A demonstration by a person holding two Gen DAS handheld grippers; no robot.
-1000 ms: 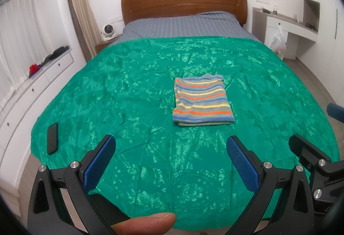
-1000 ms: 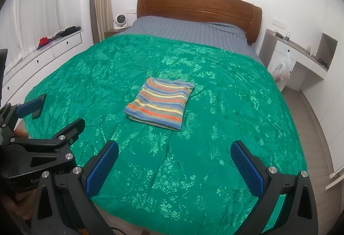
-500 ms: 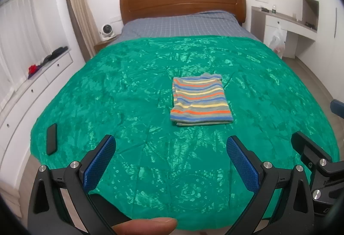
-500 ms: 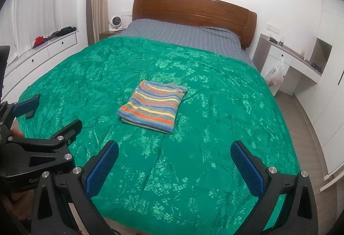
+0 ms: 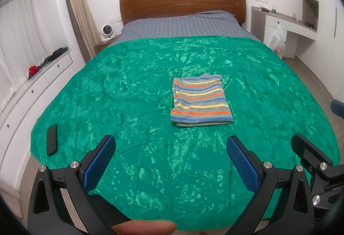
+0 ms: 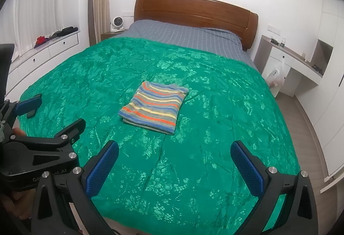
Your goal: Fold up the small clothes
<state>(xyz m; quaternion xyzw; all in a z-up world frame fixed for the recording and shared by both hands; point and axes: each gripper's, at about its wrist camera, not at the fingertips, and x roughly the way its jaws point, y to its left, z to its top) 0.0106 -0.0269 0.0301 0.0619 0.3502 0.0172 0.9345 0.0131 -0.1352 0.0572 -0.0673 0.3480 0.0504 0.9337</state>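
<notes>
Lying folded, striped garment [image 5: 201, 101]

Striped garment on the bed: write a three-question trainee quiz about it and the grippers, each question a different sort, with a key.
1. True or false: the striped garment lies folded on the green bedspread.
2. Which gripper touches the garment? A) left gripper B) right gripper C) neither
3. Fill in: the dark phone-like object lies near the bedspread's ____ edge in the left wrist view.

Key:
1. True; it is a neat rectangle near the middle.
2. C; both are open and held back near the foot of the bed.
3. Left.
</notes>
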